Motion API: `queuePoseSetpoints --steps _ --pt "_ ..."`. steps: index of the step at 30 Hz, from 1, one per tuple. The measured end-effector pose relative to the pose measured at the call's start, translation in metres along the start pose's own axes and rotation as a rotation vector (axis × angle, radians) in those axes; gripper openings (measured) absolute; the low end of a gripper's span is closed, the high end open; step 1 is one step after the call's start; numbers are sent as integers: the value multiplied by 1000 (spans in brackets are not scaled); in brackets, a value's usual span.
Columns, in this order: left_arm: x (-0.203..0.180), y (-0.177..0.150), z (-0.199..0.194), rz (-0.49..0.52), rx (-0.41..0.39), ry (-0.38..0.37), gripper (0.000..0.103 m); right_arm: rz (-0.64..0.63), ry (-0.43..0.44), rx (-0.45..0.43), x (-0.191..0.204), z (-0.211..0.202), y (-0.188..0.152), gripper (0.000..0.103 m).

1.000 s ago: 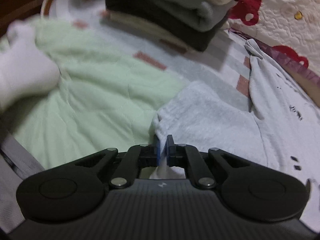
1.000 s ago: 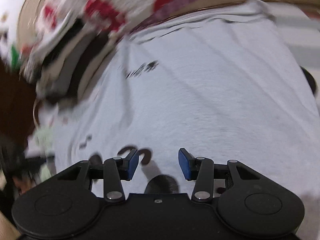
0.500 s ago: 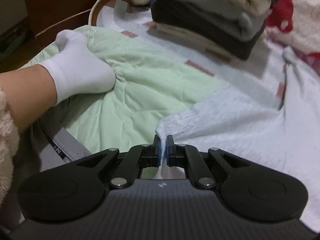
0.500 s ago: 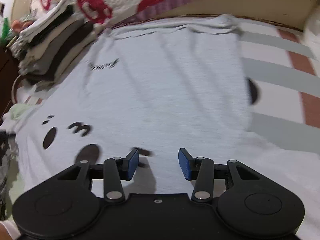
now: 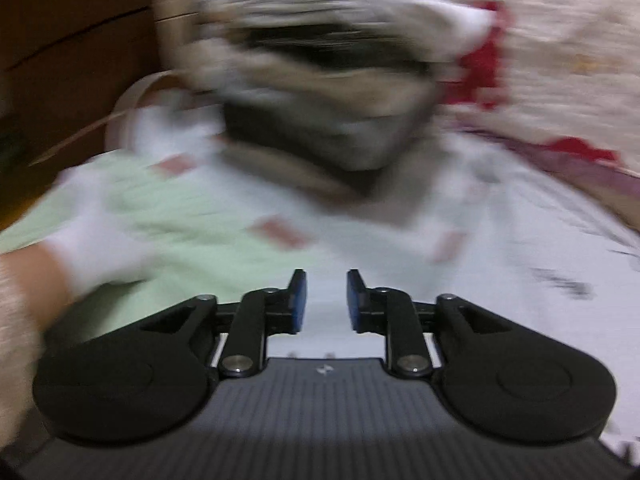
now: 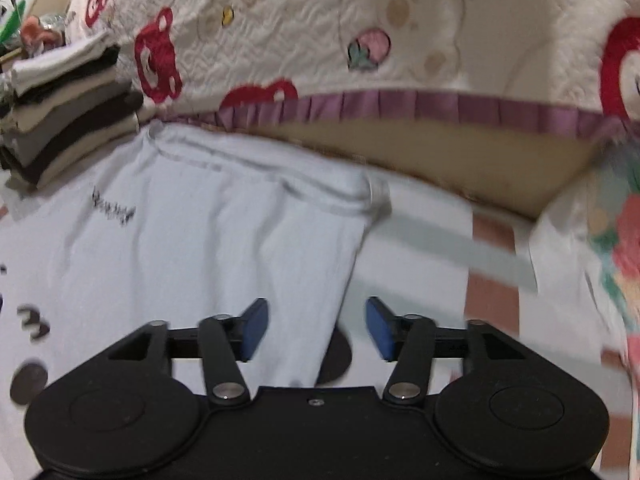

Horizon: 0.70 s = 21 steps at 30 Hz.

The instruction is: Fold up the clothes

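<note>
Both tools, left and right, gape empty over my pale grey printed cotton T-shirt, spread flat, slightly wrinkled.

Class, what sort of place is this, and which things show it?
Probably a bedroom, on a bed: a quilted bear-print bedspread, a stack of folded clothes, and a pale grey shirt spread flat on a striped sheet.

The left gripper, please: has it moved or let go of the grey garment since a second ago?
Yes. The left gripper has opened, released the cloth and swung toward the stack of folded clothes, now looming larger.
</note>
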State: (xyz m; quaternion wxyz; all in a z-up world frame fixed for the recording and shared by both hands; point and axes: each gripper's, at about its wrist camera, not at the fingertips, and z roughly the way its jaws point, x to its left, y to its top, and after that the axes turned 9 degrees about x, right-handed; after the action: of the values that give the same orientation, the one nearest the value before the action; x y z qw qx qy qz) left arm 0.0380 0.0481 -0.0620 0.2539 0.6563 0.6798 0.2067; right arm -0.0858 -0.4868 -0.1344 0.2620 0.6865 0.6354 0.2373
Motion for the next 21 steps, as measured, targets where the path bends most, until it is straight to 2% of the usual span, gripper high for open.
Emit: queuePoseSetpoints --steps 3,6,9,14,15,16,18,21 --pt "-55 12 21 105 -6 -118 31 -10 38 -36 -8 3 28 62" --pt "-97 33 52 124 36 -233 31 -117 -15 -39 -7 8 57 60" --pt "-126 50 84 173 74 -227 31 -126 -39 -27 -17 11 78 59" --pt "-156 59 96 362 51 -145 31 -127 -88 36 -34 19 102 58" --pt "-158 58 94 385 44 -136 31 -87 -59 60 -40 20 104 34" --pt "-160 58 92 407 37 -127 31 -5 -6 107 -49 22 104 1" --pt "-164 62 91 394 40 -119 31 162 81 148 -64 23 97 3" --pt "-178 70 94 390 52 -160 31 317 131 87 -72 8 79 6"
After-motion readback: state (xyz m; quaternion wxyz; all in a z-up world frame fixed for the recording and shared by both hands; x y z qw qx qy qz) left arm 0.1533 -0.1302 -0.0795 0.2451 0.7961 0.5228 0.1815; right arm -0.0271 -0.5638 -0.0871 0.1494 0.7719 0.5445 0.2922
